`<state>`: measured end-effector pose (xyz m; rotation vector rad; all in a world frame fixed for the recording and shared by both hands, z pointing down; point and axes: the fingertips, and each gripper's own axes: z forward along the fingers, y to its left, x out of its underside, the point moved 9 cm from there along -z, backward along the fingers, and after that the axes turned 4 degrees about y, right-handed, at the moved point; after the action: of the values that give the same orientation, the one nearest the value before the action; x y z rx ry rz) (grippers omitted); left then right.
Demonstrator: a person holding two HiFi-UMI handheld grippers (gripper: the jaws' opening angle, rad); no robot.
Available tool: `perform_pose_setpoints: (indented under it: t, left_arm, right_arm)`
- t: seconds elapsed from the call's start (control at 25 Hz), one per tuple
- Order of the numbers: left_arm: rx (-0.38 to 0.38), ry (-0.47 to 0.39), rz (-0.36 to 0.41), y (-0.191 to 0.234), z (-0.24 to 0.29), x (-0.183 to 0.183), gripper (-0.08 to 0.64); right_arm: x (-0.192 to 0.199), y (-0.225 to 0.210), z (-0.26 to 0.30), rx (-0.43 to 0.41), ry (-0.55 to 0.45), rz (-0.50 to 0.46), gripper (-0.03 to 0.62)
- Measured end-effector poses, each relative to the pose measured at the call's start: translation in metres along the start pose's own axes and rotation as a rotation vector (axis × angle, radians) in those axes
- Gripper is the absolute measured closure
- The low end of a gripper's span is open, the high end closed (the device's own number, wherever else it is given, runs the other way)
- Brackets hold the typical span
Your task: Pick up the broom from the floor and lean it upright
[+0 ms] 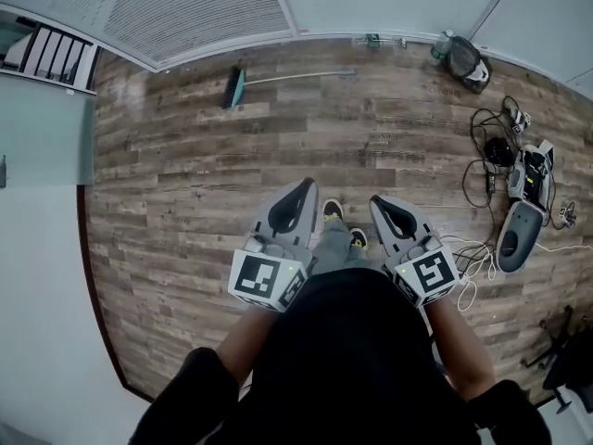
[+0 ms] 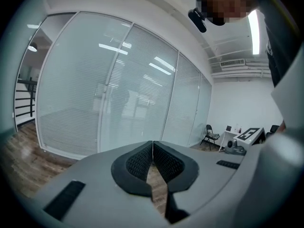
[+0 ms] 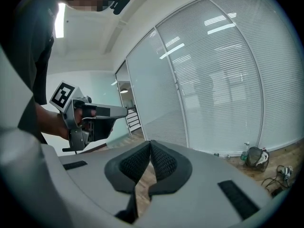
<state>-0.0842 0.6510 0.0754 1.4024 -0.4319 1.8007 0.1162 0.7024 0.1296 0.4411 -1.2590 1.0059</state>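
Observation:
The broom (image 1: pixel 269 81) lies flat on the wood floor at the far side of the room, close to the glass wall, its teal and dark head at the left and its thin grey handle running right. Both grippers are held in front of the person, well short of it. My left gripper (image 1: pixel 304 185) is shut with nothing between its jaws, tips touching (image 2: pixel 152 143). My right gripper (image 1: pixel 378 201) is likewise shut and empty (image 3: pixel 150 143). The right gripper view shows the left gripper (image 3: pixel 85 115) at its left. Neither gripper view shows the broom.
A glass wall with blinds (image 1: pixel 199 7) bounds the far side. A dark bag and a bottle (image 1: pixel 463 60) sit by it at the right. Cables and grey devices (image 1: pixel 523 202) lie along the right side. Railings (image 1: pixel 51 56) stand at the far left. A chair and desk (image 2: pixel 228 137) are off to the right.

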Motion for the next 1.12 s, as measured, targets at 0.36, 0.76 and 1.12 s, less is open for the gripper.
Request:
perform_pose_setpoints:
  t: [0.36,0.76,1.12]
  left_arm:
    - [0.032,-0.065,0.012,0.062,0.003,-0.015,0.538]
    - [0.025,-0.059,-0.033,0.101,-0.002,-0.017,0.538]
    - [-0.002,-0.043,-0.071,0.123,0.029,-0.03,0.538]
  right_arm:
    - [-0.032,0.012,0.065,0.014,0.069,-0.059,0.575]
    - [-0.039,0.019,0.094,0.027,0.044,-0.041,0.575]
    - [-0.055,-0.009,0.123,0.01,0.06,-0.053,0.575]
